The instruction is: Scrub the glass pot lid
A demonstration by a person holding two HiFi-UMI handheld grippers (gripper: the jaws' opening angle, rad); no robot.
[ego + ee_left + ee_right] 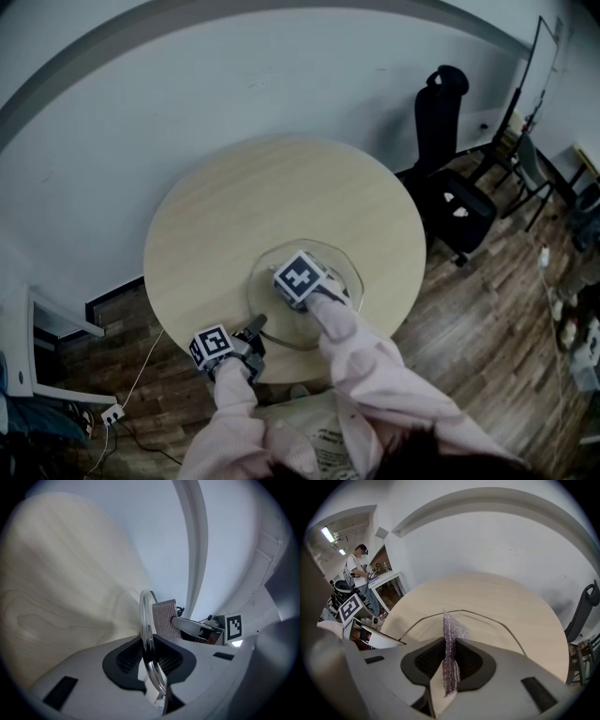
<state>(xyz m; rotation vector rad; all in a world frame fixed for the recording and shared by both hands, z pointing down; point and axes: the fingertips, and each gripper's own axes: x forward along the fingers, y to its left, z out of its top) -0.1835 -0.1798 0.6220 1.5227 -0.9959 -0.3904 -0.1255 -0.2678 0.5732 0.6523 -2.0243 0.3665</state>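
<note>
Left claw [149,654] clamps the near rim of the glass pot lid [146,616]. Right claw [449,660] grips a scouring pad [452,632] directly above the lid's glass.

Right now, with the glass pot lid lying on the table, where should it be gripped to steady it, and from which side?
Grip its thin metal rim at the edge nearest the person, coming in edge-on. The glass pot lid is broad and shallow, so only the rim fits between fingers. The left gripper holds it so.
</note>
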